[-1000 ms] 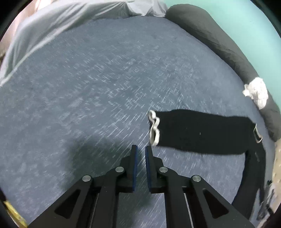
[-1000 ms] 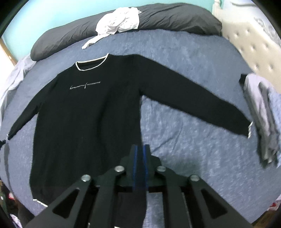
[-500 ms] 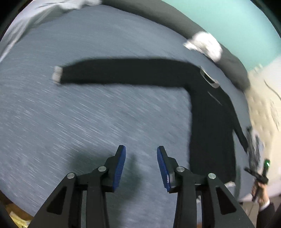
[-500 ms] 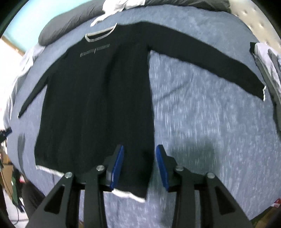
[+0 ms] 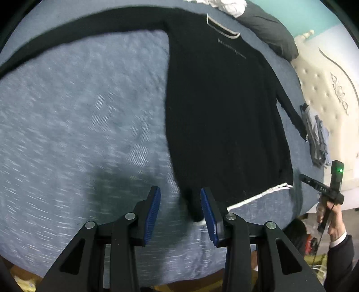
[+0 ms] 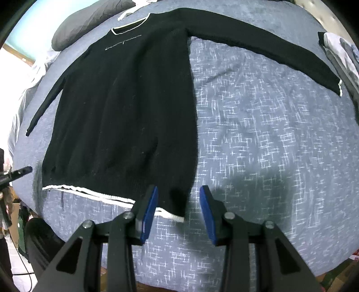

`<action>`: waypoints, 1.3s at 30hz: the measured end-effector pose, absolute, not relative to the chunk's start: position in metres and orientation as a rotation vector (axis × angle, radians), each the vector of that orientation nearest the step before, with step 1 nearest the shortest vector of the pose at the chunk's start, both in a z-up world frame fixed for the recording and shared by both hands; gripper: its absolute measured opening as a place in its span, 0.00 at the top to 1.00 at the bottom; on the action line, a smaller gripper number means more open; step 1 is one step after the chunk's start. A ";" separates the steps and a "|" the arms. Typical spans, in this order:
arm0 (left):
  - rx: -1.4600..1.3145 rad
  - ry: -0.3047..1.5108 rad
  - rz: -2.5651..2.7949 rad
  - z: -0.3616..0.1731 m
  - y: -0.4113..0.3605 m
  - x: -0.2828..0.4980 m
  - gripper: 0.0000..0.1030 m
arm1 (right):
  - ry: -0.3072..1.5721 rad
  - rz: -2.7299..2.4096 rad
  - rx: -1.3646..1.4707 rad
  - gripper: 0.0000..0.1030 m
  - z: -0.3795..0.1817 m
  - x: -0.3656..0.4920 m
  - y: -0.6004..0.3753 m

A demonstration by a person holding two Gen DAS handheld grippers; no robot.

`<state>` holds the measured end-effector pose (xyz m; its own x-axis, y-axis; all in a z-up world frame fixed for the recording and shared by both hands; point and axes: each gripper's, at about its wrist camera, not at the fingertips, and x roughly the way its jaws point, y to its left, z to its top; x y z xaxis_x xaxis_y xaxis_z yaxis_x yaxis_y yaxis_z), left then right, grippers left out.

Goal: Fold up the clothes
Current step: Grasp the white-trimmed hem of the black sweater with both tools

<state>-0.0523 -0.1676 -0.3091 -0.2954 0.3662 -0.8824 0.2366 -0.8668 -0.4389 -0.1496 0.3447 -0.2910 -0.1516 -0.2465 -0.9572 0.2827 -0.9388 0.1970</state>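
Observation:
A black long-sleeved sweater with white collar and hem trim lies flat on the blue bedspread, both sleeves stretched out sideways. My left gripper is open, its blue pads on either side of the sweater's bottom left hem corner. My right gripper is open too, straddling the bottom right hem corner. Neither grips the cloth. In the left wrist view the other gripper shows at the right edge, held in a hand.
Folded grey clothes lie by the tufted cream headboard. A dark grey pillow and a white garment sit beyond the collar. The bed's near edge runs just under the grippers.
Both grippers went from shut to open. The left one swung from the left cuff over to the hem; both have dropped closer to the sweater's bottom corners.

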 end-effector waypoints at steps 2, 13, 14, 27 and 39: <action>-1.829 -0.785 2.315 -0.317 -0.160 -0.055 0.60 | 0.038 -2.146 1.786 0.62 -0.294 -0.148 0.345; -1.900 -0.821 2.275 -0.344 -0.152 -0.049 0.60 | 0.004 -2.132 1.841 0.62 -0.313 -0.147 0.350; -1.898 -0.812 2.281 -0.343 -0.152 -0.048 0.61 | 0.001 -2.130 1.846 0.62 -0.315 -0.147 0.350; -1.902 -0.821 2.274 -0.333 -0.159 -0.035 0.61 | 0.003 -2.107 1.844 0.62 -0.323 -0.150 0.344; -1.904 -0.845 2.223 -0.335 -0.146 -0.021 0.61 | 0.033 -2.081 1.793 0.86 -0.313 -0.144 0.331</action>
<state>-0.0212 -0.1458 -0.3352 -0.2159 0.4150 -0.8838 0.2765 -0.8421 -0.4630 -0.1444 0.3306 -0.3132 -0.1041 -0.2758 -0.9556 0.3062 -0.9230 0.2330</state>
